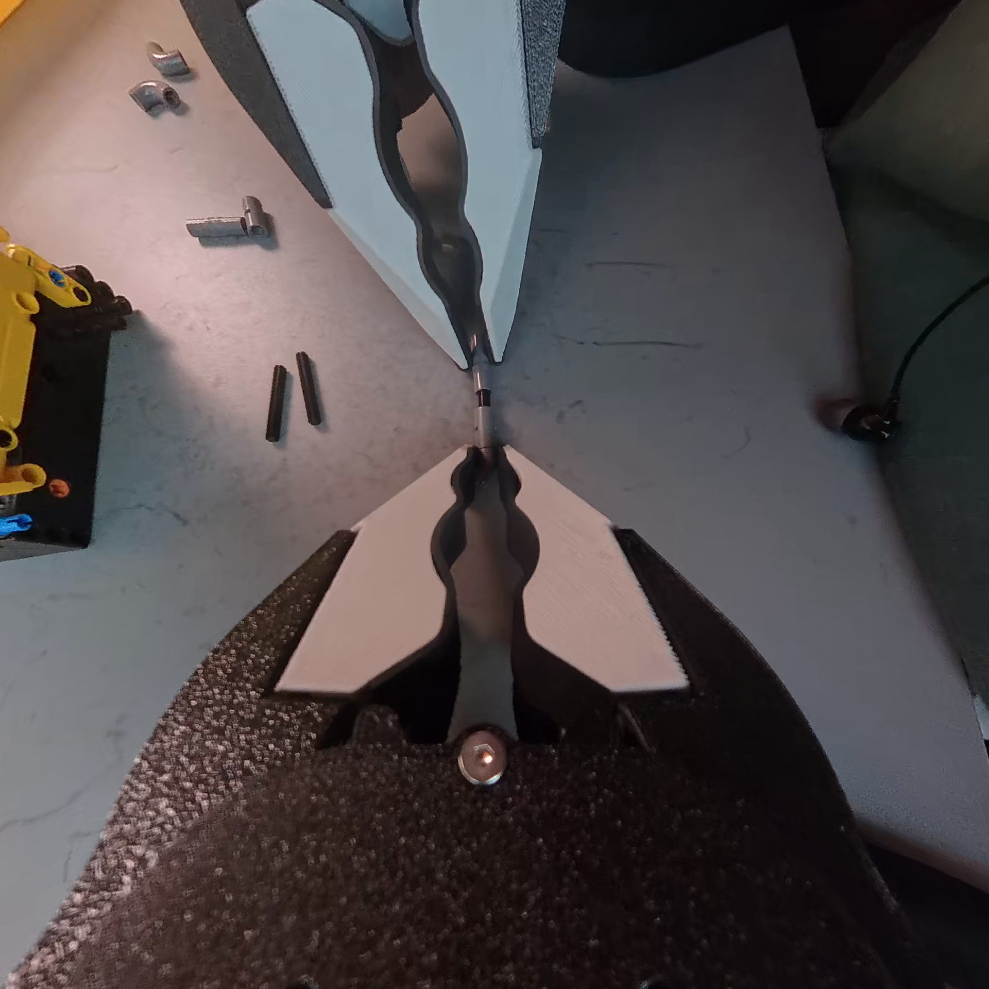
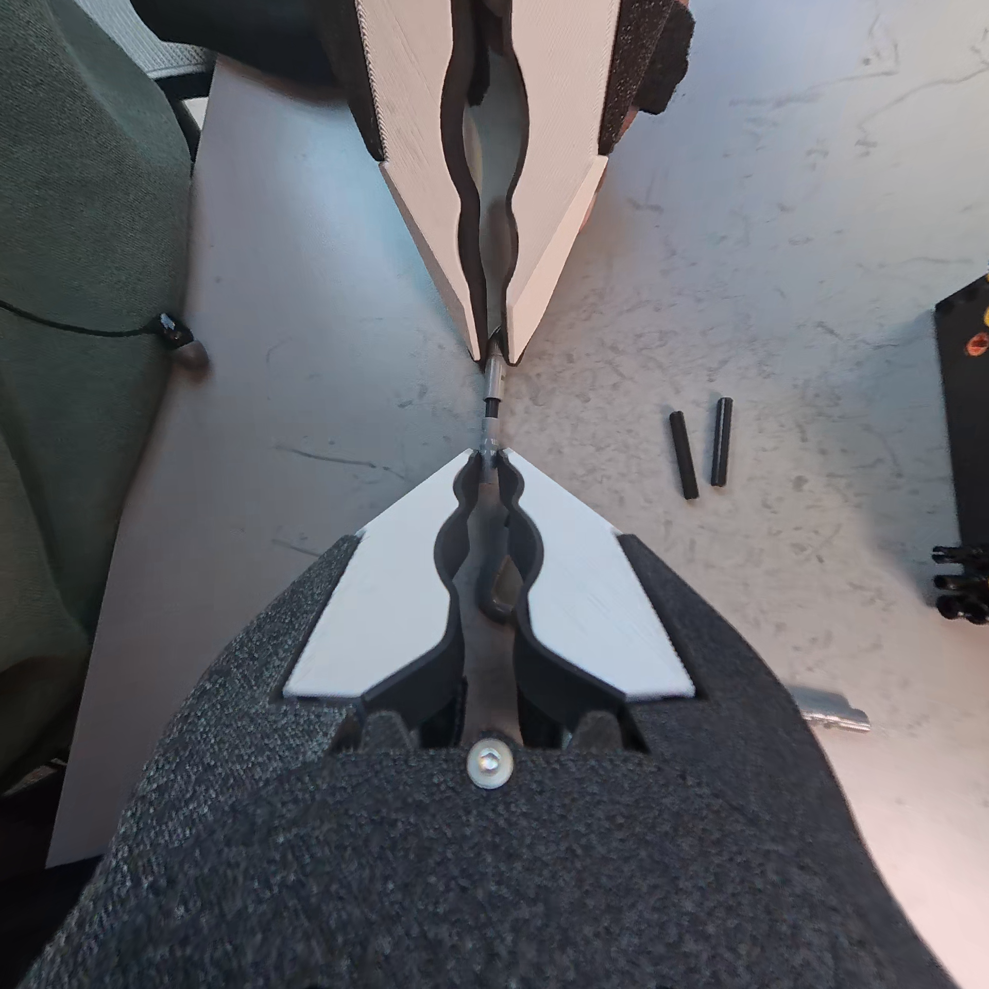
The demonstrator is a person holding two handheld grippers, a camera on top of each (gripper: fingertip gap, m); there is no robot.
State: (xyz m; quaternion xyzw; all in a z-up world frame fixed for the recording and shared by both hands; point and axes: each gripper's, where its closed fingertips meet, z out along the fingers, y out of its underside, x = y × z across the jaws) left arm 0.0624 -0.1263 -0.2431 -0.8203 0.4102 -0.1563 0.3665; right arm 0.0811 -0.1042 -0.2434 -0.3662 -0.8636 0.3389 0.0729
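The two grippers meet tip to tip above the grey table (image 1: 669, 267). In the left wrist view my left gripper (image 1: 484, 454) is shut on a small grey connector (image 1: 485, 428). A short black pin (image 1: 484, 397) joins it to a second grey connector (image 1: 478, 377), which is pinched in the right gripper (image 1: 481, 359) coming from above. In the right wrist view my right gripper (image 2: 489, 455) is shut on its grey connector (image 2: 489, 442). The black pin (image 2: 491, 409) runs from it to the other connector (image 2: 494, 374), held in the left gripper (image 2: 495, 359).
Two loose black axles (image 1: 291, 393) (image 2: 701, 444) lie on the table. Two grey elbow pieces (image 1: 158, 77) and a grey axle with a connector (image 1: 230, 222) lie beyond. A yellow-and-black brick model (image 1: 32, 374) stands at the side. A black cable plug (image 1: 867, 423) sits near the table edge, by a green chair (image 2: 80, 267). My left and right fingertips are right by each other.
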